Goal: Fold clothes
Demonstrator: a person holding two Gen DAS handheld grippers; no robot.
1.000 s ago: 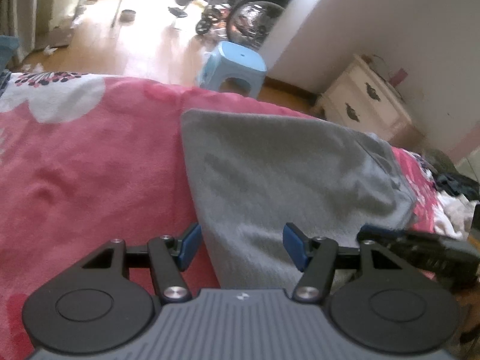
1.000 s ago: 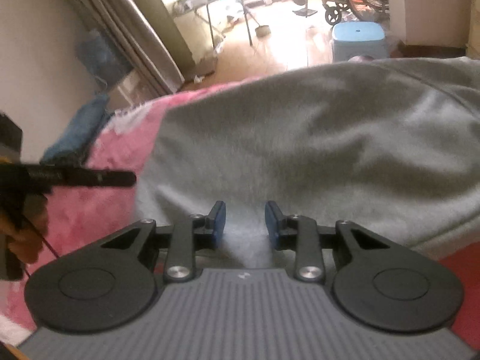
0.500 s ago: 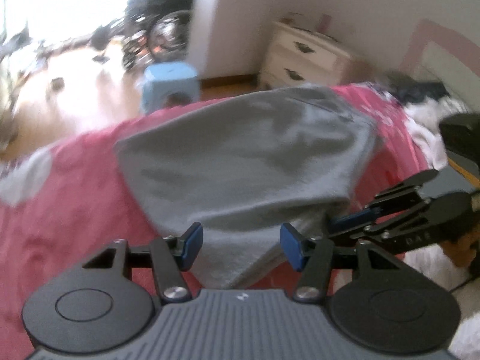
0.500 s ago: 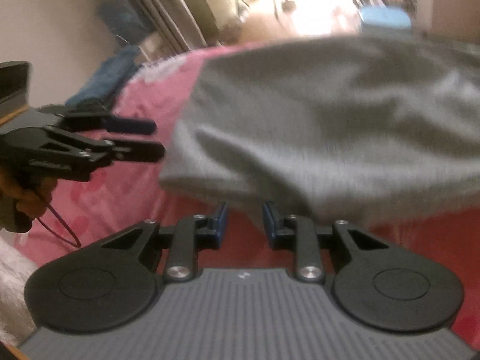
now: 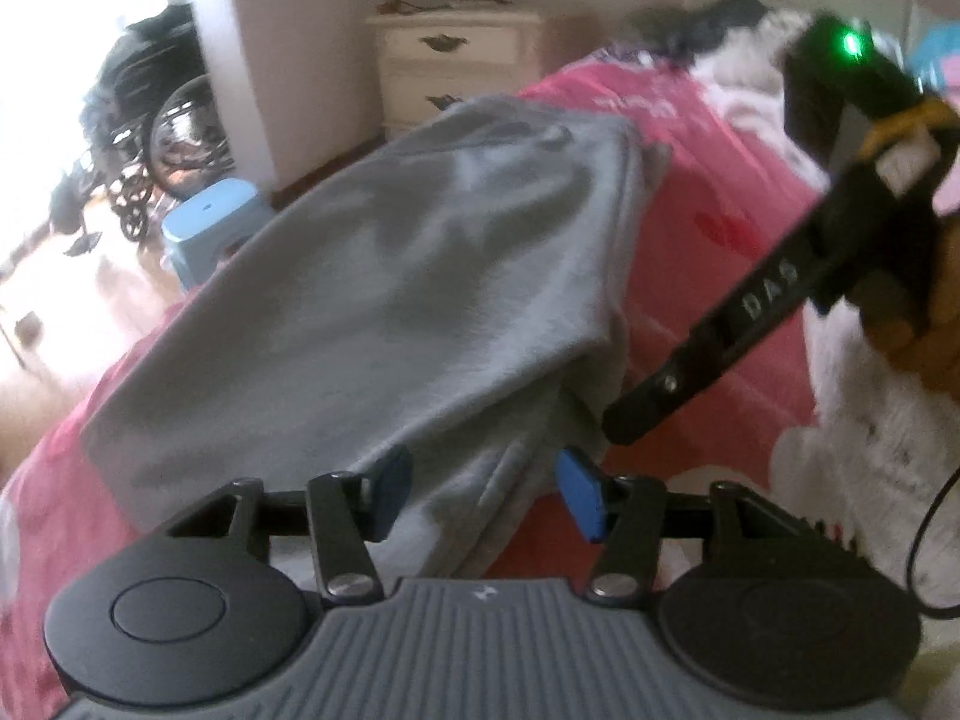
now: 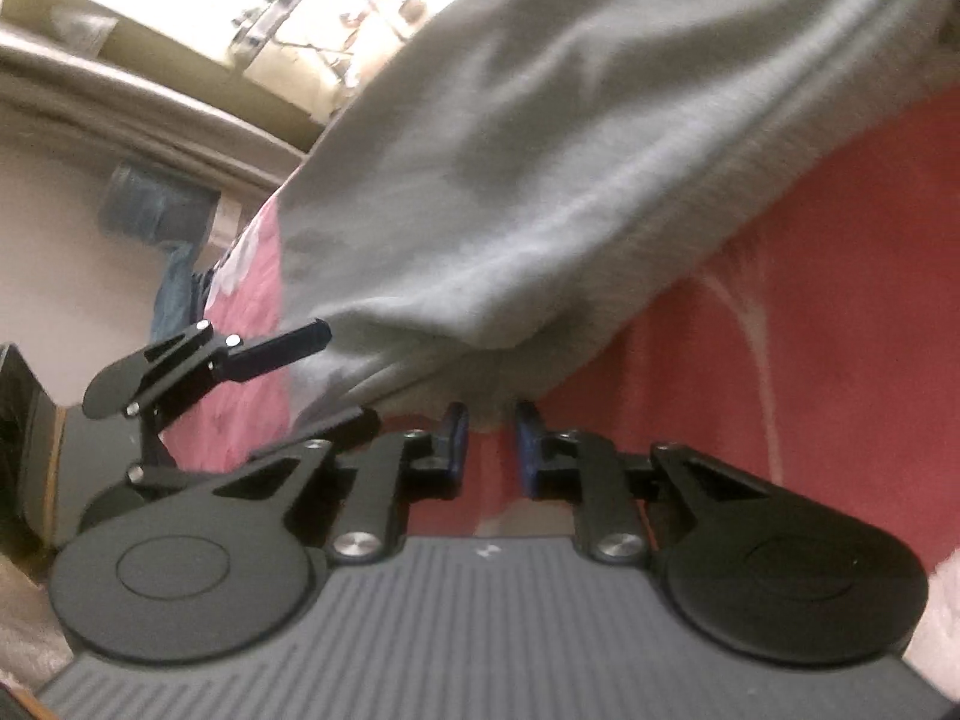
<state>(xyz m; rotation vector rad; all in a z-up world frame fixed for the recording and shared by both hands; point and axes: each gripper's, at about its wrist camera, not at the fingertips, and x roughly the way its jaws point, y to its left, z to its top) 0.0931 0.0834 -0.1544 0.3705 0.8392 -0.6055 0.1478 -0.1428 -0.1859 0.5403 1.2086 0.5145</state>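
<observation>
Grey garment (image 5: 384, 276) lay on the pink bedspread (image 5: 720, 192), doubled over: two layers showed along its edge toward 3 o'clock in the left wrist view, and a rounded fold edge ran across the right wrist view (image 6: 540, 192). The near corner hung in a bunched, drooping pleat at 6 o'clock.

Left gripper (image 5: 486, 495): blue pads set wide apart, the bunched corner lying between them; neither pad pressed the cloth, so it held nothing. In the right wrist view it (image 6: 228, 360) reached in from 9 o'clock toward the cloth edge.

Right gripper (image 6: 489, 447): pads apart by a narrow gap, cloth hem just above the tips at 12 o'clock. Whether any fabric was pinched could not be told. In the left wrist view it (image 5: 624, 426) came in from 3 o'clock, tip at the garment's near corner.

Judgement on progress: at least one fold was in place. The loose near corner looked unsquared, so tidying or a further fold probably remained; frames were blurred.

Blue stool (image 5: 210, 216) and white nightstand (image 5: 462, 60) stood beyond the bed.
</observation>
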